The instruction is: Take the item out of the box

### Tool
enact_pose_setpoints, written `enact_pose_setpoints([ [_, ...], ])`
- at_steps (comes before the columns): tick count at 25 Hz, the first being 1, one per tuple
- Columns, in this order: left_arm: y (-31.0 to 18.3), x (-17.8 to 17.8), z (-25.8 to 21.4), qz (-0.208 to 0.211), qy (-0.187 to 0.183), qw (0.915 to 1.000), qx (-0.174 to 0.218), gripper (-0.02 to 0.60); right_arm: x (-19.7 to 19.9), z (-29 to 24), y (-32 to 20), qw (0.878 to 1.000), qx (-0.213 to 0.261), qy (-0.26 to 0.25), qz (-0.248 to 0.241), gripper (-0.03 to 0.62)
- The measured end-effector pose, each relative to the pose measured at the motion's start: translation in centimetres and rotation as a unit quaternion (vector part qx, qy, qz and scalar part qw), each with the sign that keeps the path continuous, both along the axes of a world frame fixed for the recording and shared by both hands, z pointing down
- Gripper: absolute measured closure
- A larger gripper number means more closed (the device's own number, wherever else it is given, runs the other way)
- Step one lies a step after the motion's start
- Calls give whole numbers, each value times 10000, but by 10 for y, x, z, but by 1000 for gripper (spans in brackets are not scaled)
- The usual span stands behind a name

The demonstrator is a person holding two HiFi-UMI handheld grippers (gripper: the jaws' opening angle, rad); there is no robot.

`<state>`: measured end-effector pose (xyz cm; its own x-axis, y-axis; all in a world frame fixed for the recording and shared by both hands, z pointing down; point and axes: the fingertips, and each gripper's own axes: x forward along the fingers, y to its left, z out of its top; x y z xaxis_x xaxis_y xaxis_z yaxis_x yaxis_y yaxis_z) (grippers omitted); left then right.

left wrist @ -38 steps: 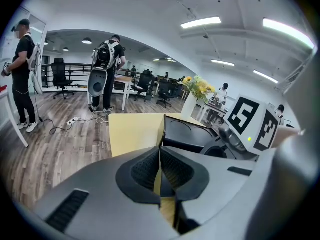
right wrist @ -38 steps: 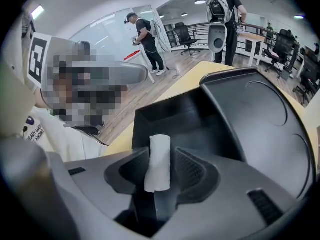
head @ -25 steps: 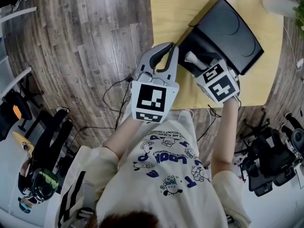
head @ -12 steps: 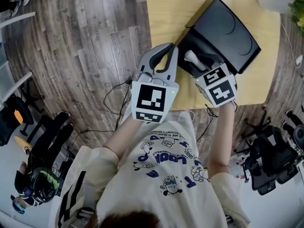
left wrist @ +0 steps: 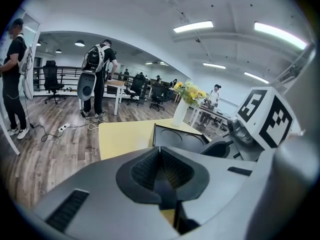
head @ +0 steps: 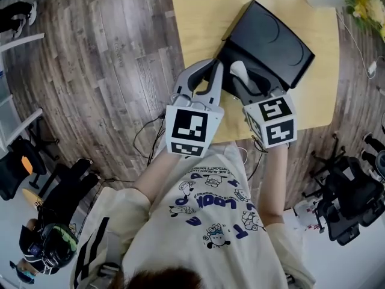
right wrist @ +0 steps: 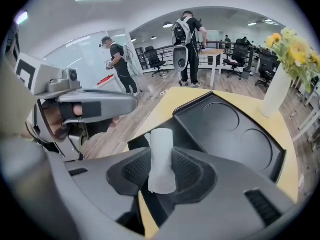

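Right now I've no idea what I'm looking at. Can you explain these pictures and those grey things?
A person wears a head camera; that gives the top-down picture. Each hand holds a grey two-jaw gripper, and each gripper carries its own camera looking along its jaws: the other two pictures. On the yellow table lies an open black box, with a vase of flowers near the far edge. The right gripper is clamped on a white roll at the open box. The left gripper has its jaws together, empty, beside the box.
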<state>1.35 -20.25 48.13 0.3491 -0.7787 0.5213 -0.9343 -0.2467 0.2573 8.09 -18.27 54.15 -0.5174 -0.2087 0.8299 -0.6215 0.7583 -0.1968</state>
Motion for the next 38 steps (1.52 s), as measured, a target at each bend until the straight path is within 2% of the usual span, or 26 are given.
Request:
enact_pose_setpoints([
  [8,-4,13,-29,233,14,9992,325,560,1,-32,-6,9956,419,-264,796,453],
  [17,-19,21,-55,277,-62,9965,789,560,10,-68,-22,9791,1043,-639,1623,453],
  [27,-18,21,-115,265,-108,9884,1490,560,14,-134,-29,9476,1954,-1123,2266,453],
  [38,-17,21,-150,201,-91,9812,1918,560,16,-178,-29,9194,2633,-1407,2563,453],
])
